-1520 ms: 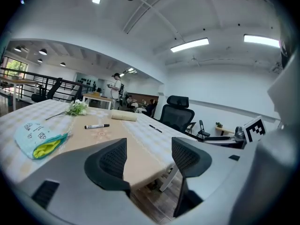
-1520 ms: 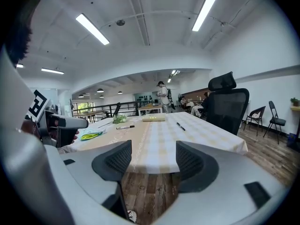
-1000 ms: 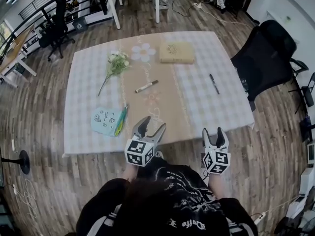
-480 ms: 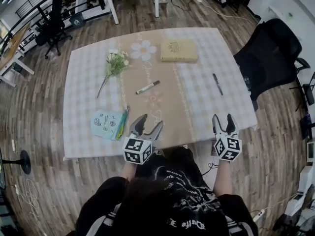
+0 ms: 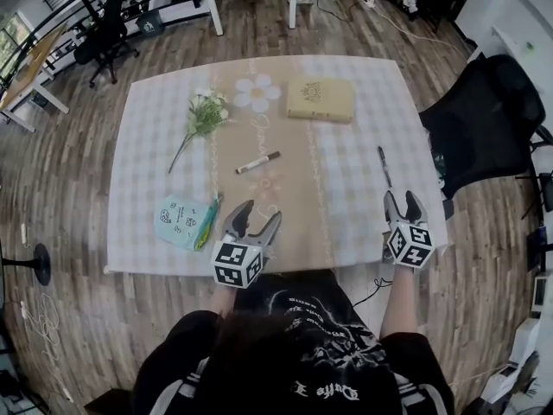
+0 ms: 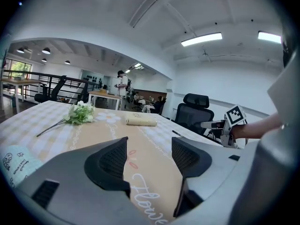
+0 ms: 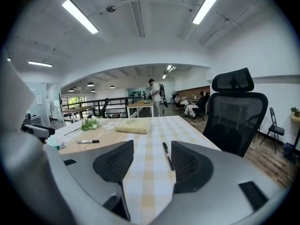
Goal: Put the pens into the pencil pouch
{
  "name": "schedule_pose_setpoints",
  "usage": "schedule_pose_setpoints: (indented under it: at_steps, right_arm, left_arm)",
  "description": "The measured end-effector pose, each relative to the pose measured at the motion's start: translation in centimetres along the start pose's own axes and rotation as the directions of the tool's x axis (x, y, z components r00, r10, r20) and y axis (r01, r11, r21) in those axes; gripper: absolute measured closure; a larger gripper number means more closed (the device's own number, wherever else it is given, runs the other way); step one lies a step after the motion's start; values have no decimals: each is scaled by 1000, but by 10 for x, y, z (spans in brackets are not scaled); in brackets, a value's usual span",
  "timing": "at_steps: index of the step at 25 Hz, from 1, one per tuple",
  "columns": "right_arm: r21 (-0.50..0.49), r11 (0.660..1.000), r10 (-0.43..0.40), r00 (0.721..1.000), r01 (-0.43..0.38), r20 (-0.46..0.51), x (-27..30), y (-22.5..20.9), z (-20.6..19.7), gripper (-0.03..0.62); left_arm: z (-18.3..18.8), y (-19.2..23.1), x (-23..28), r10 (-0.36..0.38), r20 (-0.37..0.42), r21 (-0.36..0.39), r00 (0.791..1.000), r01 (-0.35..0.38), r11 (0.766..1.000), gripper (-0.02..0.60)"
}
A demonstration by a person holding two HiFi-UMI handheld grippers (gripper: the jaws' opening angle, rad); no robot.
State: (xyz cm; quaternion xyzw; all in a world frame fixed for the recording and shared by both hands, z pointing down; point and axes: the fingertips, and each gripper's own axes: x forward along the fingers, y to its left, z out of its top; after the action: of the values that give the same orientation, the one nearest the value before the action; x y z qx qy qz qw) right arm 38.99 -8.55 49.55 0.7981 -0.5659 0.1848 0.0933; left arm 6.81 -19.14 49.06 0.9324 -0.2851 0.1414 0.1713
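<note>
Both claws sit at the near edge of the table.
Left claw wide, empty, open table ahead. Right claw wide, just closing a little, empty; pen just ahead.

**Open-plan office**

I am looking into a shared office. Black swivel chairs are standing about on plank flooring. Plain work desks are lining a black railing. Long strip lights are glowing on a white ceiling, and people are standing and sitting at desks in the far background.
</note>
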Motion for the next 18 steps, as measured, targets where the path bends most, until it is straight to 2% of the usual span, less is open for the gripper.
schedule_pose_setpoints:
  at_steps: [5,9,18]
  right_arm:
    - [9,1000,22,999,-22,-36,41,-27,9,349]
    - [7,998,61,993,-60,-100,76,-41,3,350]
    - [-10,993,113,948,-121,-296,132,-56,-46,362]
  left_arm:
    - [15,7,13,60,12,-14,998,-60,998,273]
    - [18,14,18,121,5,-28,993,-121,992,273]
    - [17,25,21,237,-10,-43,971,-237,970,273]
